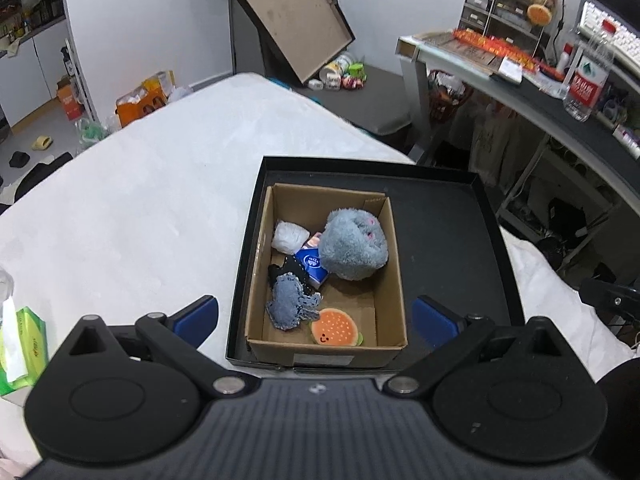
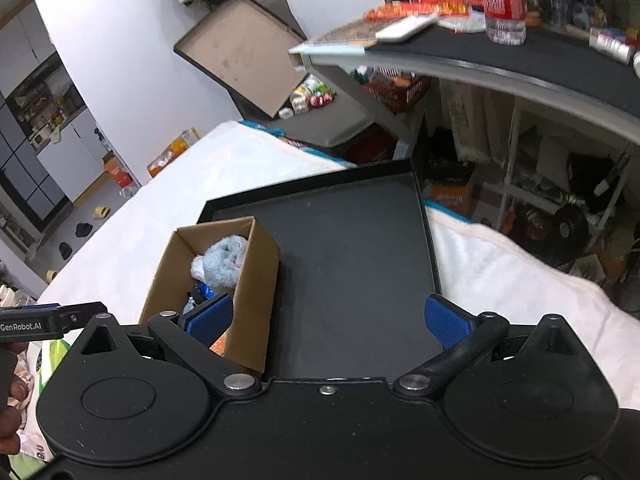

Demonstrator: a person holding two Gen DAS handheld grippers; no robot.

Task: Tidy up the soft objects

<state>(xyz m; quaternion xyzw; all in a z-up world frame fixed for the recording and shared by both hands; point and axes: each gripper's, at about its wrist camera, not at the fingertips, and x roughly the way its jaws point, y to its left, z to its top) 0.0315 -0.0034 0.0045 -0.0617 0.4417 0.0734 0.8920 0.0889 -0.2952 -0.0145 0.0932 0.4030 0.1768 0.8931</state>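
Observation:
A brown cardboard box (image 1: 394, 264) stands in the left part of a shallow black tray (image 1: 448, 232) on a white bed. Inside it lie a grey plush toy (image 1: 354, 244), a denim fabric piece (image 1: 290, 300), a burger-shaped soft toy (image 1: 336, 327), a white wad (image 1: 290, 236) and a blue tissue pack (image 1: 314, 262). My left gripper (image 1: 316, 320) is open and empty, just in front of the box. My right gripper (image 2: 328, 320) is open and empty, above the tray (image 2: 352, 248) right of the box (image 2: 256, 280), where the plush (image 2: 224, 260) shows.
A green tissue pack (image 1: 20, 344) lies on the bed at the left. A desk (image 1: 520, 88) with a bottle and clutter stands at the right, shelves beneath it. An open flat box (image 1: 292, 12) leans on the far wall. The left gripper's side (image 2: 44, 320) shows at the right wrist view's left.

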